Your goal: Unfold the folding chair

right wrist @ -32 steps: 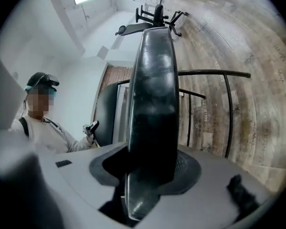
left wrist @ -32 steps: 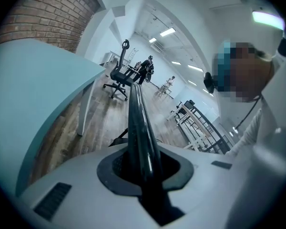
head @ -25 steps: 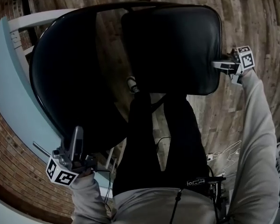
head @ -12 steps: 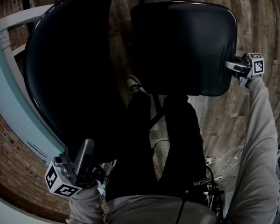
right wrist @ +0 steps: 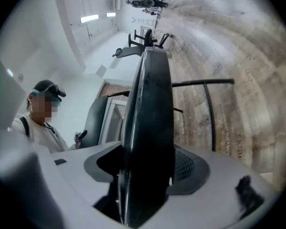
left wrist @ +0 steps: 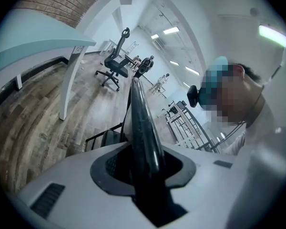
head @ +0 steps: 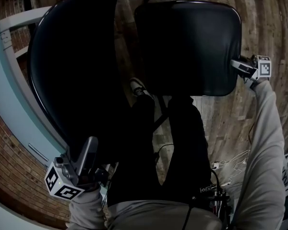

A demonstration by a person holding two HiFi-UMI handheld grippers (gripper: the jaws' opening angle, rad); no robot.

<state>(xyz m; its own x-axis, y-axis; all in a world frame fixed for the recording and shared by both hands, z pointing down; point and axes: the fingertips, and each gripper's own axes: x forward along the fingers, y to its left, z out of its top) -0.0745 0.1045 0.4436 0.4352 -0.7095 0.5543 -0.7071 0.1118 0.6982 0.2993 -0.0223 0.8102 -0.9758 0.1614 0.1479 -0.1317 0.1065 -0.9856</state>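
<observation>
The black folding chair fills the head view, its backrest (head: 72,71) at left and its padded seat (head: 187,47) at right, spread apart. My left gripper (head: 92,143) is at the backrest's lower rim, and the thin backrest edge (left wrist: 140,118) runs straight up between the jaws of the left gripper (left wrist: 145,161), which is shut on it. My right gripper (head: 236,64) is at the seat's right edge. The thick seat edge (right wrist: 150,104) stands between the jaws of the right gripper (right wrist: 145,175), which are opening, with a dark gap on one side.
A light blue table (head: 9,104) and a brick wall lie at left, on a wood plank floor (head: 259,13). The person's dark trouser legs (head: 153,152) and a shoe (head: 137,86) are under the chair. Cables (head: 230,162) lie at right. An office chair (left wrist: 114,66) stands far off.
Seat and backrest have swung wider apart. The right gripper went right and down with the seat edge. The left gripper moved down along the backrest rim. Little has shifted in the last half second.
</observation>
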